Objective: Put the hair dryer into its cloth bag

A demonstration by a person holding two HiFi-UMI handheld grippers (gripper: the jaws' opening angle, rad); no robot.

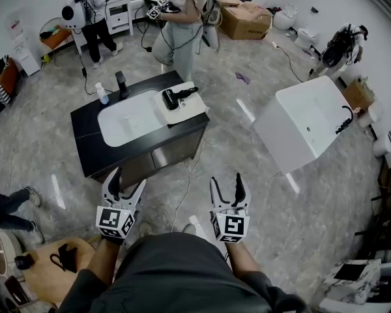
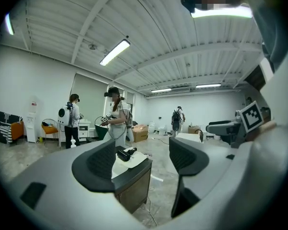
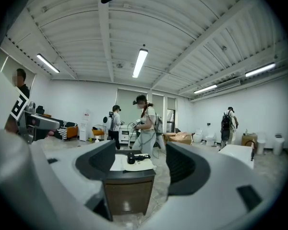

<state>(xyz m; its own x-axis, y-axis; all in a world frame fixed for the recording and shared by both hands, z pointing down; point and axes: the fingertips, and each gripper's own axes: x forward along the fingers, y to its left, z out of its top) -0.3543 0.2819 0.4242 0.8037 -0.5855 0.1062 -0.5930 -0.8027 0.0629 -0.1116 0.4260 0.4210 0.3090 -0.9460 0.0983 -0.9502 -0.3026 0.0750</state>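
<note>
Nearest the camera, the left gripper point(image 1: 128, 180) and the right gripper point(image 1: 227, 182) are held out side by side above the grey floor point(image 1: 260, 194). Both point about level toward the cabinet point(image 1: 85, 120). In each gripper's own view the jaws stand wide apart with nothing between them, so both tools are released and empty. A thin cable point(image 1: 184, 197) trails across the floor just ahead of them.

Further on is the dark cabinet with a white sink point(image 1: 126, 120) set into its top, well apart from both grippers. The hair dryer point(image 1: 176, 97) lies on its side at the cabinet's right end, on a flat white cloth that seems to be the cloth bag point(image 1: 188, 111); at this distance it is hard to be sure. The dryer is on top of the bag, not inside it. A small bottle point(image 1: 102, 94) and a black tap point(image 1: 122, 83) stand at the back edge of the sink.

To the right, a white bathtub point(image 1: 309, 119) sits on the floor. Beyond the cabinet, a person point(image 1: 179, 31) stands with equipment in hand, and a cardboard box point(image 1: 246, 19) rests near the far wall.
</note>
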